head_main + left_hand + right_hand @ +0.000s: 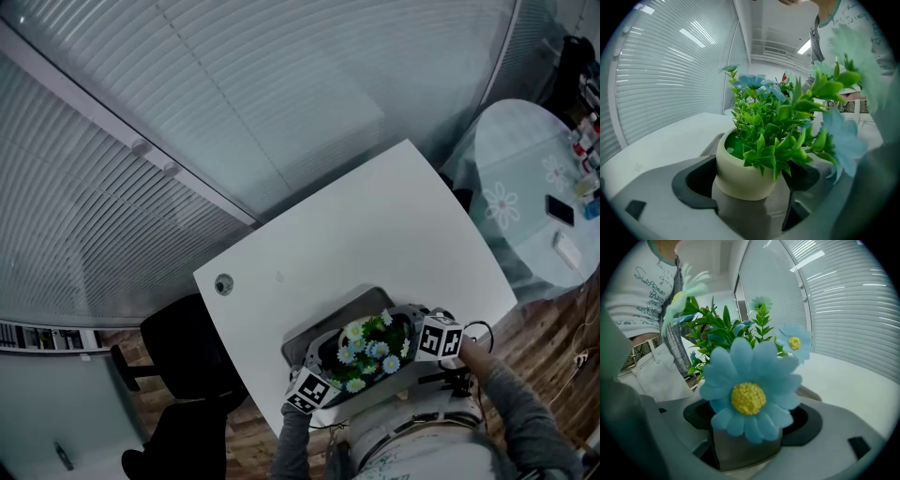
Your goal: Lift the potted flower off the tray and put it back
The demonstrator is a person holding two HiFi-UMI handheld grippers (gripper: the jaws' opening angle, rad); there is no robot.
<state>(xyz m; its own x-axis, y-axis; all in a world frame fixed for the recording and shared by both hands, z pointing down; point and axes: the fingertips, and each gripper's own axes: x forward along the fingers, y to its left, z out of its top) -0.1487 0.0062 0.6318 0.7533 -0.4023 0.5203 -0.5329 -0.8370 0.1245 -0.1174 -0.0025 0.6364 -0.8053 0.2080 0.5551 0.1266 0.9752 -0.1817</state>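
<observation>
The potted flower [372,349], green leaves with pale blue and white daisies in a cream pot [740,176], is over the near right part of the grey tray [323,326] on the white table [375,225]. Whether the pot rests on the tray or hangs above it, I cannot tell. My left gripper [335,364] comes in from the near left, and in its own view the left gripper [751,187] has its dark pads [693,183] against both sides of the pot. My right gripper [410,330] closes in from the right. A big blue daisy [749,390] hides the pot between the right gripper's [746,439] pads [808,420].
The tray lies at the table's near edge, close to my body. A small round grommet [223,284] sits near the table's left corner. A black chair [183,352] stands left of the table. At the right is a round glass table [525,187] with small items. Window blinds run behind.
</observation>
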